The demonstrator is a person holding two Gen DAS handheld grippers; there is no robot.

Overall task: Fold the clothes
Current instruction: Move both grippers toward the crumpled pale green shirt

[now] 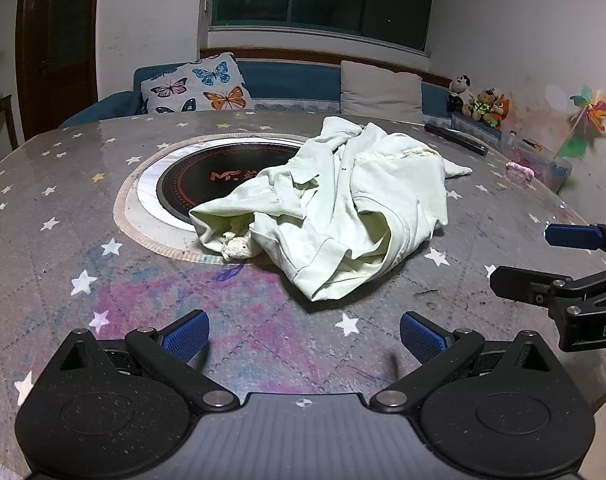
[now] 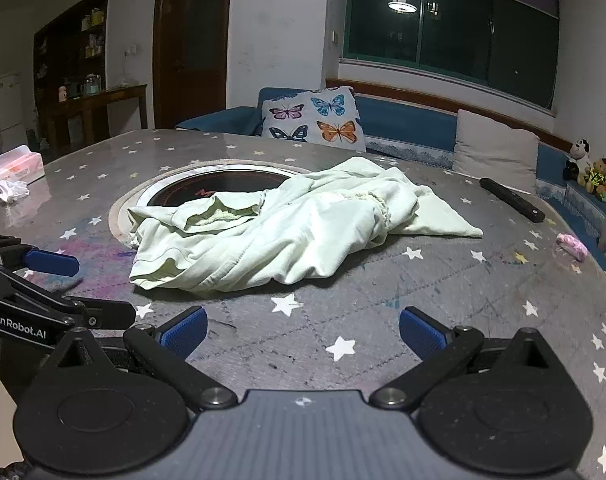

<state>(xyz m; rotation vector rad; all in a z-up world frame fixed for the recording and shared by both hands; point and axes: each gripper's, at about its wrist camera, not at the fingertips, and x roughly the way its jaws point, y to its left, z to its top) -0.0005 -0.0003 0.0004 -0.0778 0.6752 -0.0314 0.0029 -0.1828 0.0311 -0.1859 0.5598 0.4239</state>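
The left tool (image 1: 305, 338) is nearest, with two bumpy blue pads spread wide and holding nothing. The right tool (image 2: 303, 336) is spread wide and bare too. Both hang over a gray worktop (image 1: 55, 208) with white stars. One soft, pale green shirt (image 1: 343, 208) lies crumpled in the middle, partly over one round black cooker (image 1: 207, 184).

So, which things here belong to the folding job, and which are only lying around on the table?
For the job:
- crumpled pale green garment
- left gripper, open
- right gripper, open

Only lying about:
- built-in cooktop, partly under the garment
- black bar
- pink wad
- tissue pack
- crumpled tissue
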